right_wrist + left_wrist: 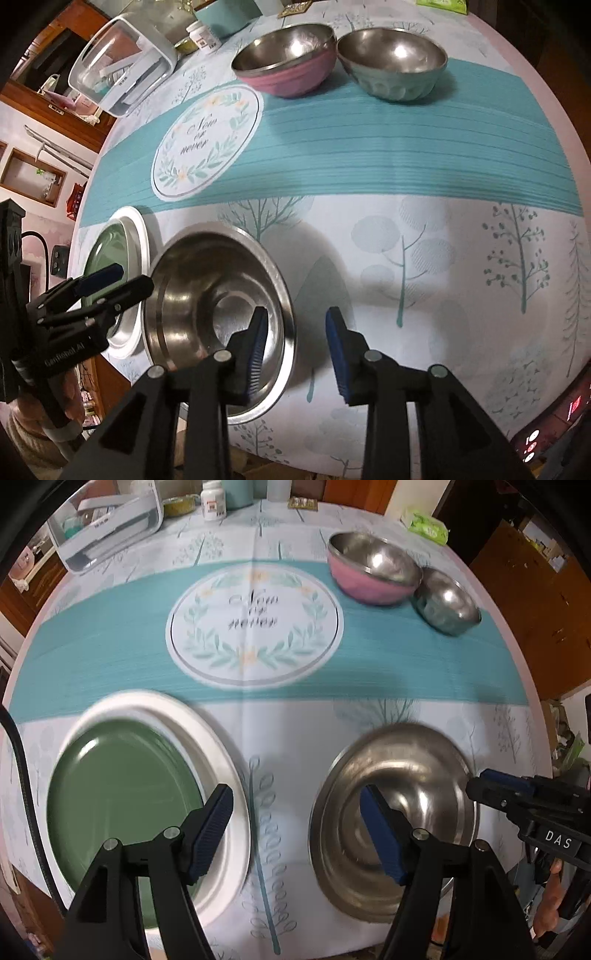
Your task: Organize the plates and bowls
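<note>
Left wrist view: your left gripper (297,827) hangs steeply downward, jaws wide and empty, between the green plate (122,797) on the white plate (221,746) and the steel plate (395,812).

Right wrist view: your right gripper (295,354), jaws partly open and empty, straddles the steel plate's rim. Plates look placed; next likely the pink bowl (288,55) and steel bowl (391,62), far across the table.
</note>
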Available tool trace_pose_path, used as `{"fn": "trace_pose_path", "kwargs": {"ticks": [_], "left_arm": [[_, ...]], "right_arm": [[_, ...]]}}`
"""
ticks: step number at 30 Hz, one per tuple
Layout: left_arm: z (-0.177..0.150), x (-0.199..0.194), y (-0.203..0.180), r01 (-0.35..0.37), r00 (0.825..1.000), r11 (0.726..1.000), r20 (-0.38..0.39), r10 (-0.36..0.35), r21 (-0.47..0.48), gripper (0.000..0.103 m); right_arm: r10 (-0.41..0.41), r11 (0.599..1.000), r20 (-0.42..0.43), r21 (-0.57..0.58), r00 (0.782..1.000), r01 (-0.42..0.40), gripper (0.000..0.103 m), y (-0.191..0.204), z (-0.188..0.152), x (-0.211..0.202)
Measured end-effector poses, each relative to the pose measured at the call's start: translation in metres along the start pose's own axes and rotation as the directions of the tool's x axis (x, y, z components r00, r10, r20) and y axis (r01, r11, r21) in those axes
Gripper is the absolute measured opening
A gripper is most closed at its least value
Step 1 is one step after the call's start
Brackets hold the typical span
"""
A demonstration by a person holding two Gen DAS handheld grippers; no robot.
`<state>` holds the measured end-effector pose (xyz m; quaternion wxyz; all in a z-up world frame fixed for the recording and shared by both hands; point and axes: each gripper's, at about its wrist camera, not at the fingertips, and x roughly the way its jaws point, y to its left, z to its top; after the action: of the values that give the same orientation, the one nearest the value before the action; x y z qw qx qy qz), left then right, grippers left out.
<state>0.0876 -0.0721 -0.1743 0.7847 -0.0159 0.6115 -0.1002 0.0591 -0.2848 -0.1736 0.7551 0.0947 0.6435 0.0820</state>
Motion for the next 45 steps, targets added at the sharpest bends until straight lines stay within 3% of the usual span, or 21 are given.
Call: {"fn": "trace_pose_path", "kwargs": {"ticks": [10, 19, 27, 31, 38, 41, 42, 45], "left_arm": [[0.072, -0.018, -0.006, -0.009, 0.996, 0.999, 0.088, 0.005, 0.052, 0.07], [0.158, -0.018, -0.017, 0.01, 0.987, 0.999, 0.159, -0.018, 0.051, 0.075], [0.209, 0.042, -0.015, 0.085, 0.993, 0.995, 0.084, -0.08, -0.06, 0.075], [0.219, 0.071, -0.012, 0.114, 0.993, 0.985, 0.037, -0.11, -0.131, 0.075], [0.221, 0.099, -0.011, 0.159, 0.987, 0.972, -0.002, -0.162, -0.176, 0.073], [0.222, 0.107, -0.015, 0.183, 0.982, 0.968, -0.012, -0.188, -0.172, 0.068], [0.222, 0.109, -0.016, 0.187, 0.981, 0.968, -0.017, -0.192, -0.169, 0.063], [0.222, 0.114, -0.023, 0.197, 0.979, 0.969, -0.029, -0.203, -0.15, 0.027]], "right_arm": [[0.022, 0.999, 0.102, 0.026, 0.995, -0.025, 0.033, -0.01, 0.054, -0.035], [-0.042, 0.999, 0.231, -0.011, 0.972, 0.046, 0.033, -0.008, 0.153, -0.059], [-0.104, 0.991, 0.2, -0.066, 0.974, 0.119, 0.033, -0.01, 0.232, -0.019], [-0.117, 0.99, 0.159, -0.058, 0.98, 0.128, 0.033, -0.016, 0.253, 0.006], [-0.128, 0.988, 0.12, -0.065, 0.984, 0.136, 0.033, -0.02, 0.268, 0.03], [-0.132, 0.986, 0.105, -0.085, 0.986, 0.141, 0.028, -0.018, 0.269, 0.037], [-0.131, 0.987, 0.101, -0.085, 0.986, 0.14, 0.016, -0.017, 0.269, 0.038], [-0.127, 0.988, 0.096, -0.075, 0.987, 0.134, 0.007, -0.018, 0.266, 0.041]]}}
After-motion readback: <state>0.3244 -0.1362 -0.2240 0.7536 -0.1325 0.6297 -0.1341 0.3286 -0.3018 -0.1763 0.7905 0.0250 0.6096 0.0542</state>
